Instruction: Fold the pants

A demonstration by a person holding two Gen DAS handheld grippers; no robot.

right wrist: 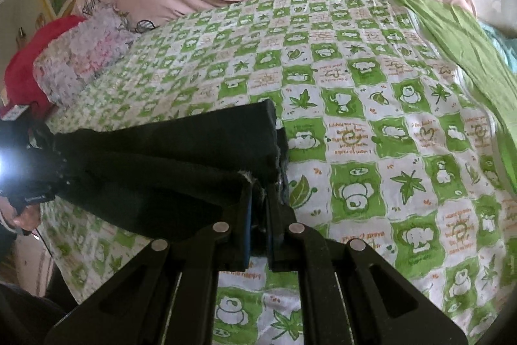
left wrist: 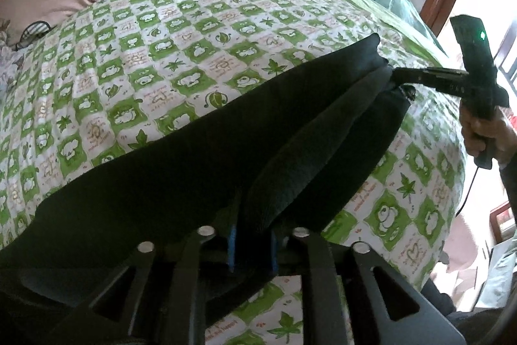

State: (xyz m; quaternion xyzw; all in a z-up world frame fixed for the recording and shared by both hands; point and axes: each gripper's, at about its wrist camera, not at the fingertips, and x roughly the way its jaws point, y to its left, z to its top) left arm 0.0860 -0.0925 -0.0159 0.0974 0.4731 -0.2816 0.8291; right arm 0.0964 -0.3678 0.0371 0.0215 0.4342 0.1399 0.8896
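The long dark fabric pants (left wrist: 181, 170) lie stretched on the green-checked bed cover (left wrist: 161, 54), between both claws. The right claw (right wrist: 258, 215) is clenched on the cuffs; the left claw (left wrist: 252, 244) grips the other end. Legs seem already doubled; folding across is left.

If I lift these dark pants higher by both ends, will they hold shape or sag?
The dark fabric pants will probably sag: they already drape in soft ridges between the right tongs and left tongs. They look thick, so likely fairly heavy. The green checked bedsheet may drag.
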